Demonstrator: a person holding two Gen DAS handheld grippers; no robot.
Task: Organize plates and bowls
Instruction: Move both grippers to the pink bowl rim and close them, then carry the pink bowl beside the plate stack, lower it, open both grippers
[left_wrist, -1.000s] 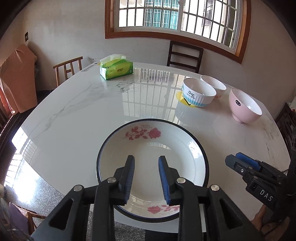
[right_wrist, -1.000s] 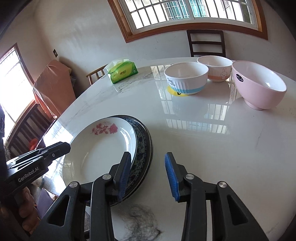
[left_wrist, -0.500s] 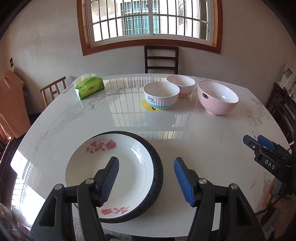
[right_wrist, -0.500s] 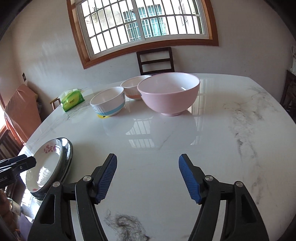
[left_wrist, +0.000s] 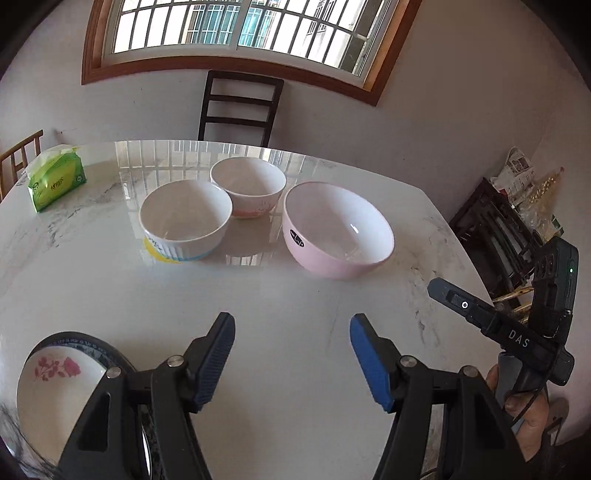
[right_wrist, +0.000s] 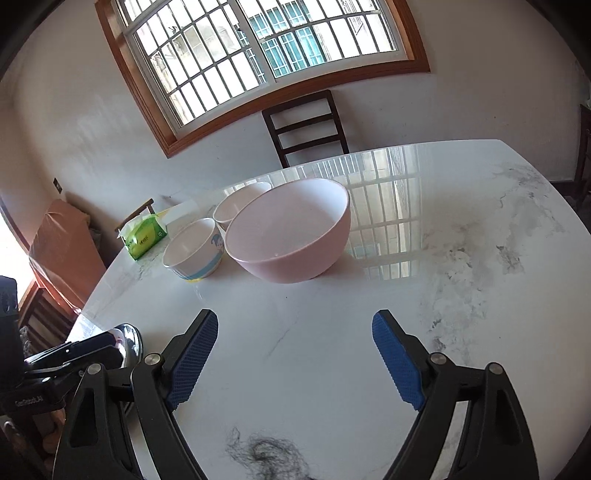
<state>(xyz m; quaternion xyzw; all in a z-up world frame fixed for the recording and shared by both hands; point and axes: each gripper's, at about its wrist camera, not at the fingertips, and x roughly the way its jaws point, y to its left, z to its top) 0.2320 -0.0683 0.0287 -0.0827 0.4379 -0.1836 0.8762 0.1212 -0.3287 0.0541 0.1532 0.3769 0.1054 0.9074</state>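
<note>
White marble bench (left_wrist: 280, 332), glossy and veined, carries everything; both tools hang over its near part, aimed at the bowls. Ahead of the right tool (right_wrist: 295, 354) stands the large pink ceramic bowl (right_wrist: 291, 236), upright and empty. This tool's jaws are opening, with nothing between them. Just left of it, seen from the left tool (left_wrist: 291, 354), stand the white ribbed bowl with a blue and yellow band (left_wrist: 184, 221) and, behind that, the small white bowl with an orange band (left_wrist: 248, 188); these two look to touch, or nearly. The left tool's jaws stand well apart and hold nothing. Below and left of the left tool lie the stacked plates, a white rose-patterned plate (left_wrist: 55, 387) on a dark-rimmed one, seemingly sorted already.

Judged step: nesting the bowls. Best practice would be to take each smaller bowl by its rim, one pad inside and one outside, lift it clear, and lower it gently into the pink bowl, which is too wide to span.

Further left sits a green tissue pack (left_wrist: 55, 181), well apart. A tuft of dark hair (right_wrist: 266, 458) lies beneath the right tool. Nothing blocks the approach.
</note>
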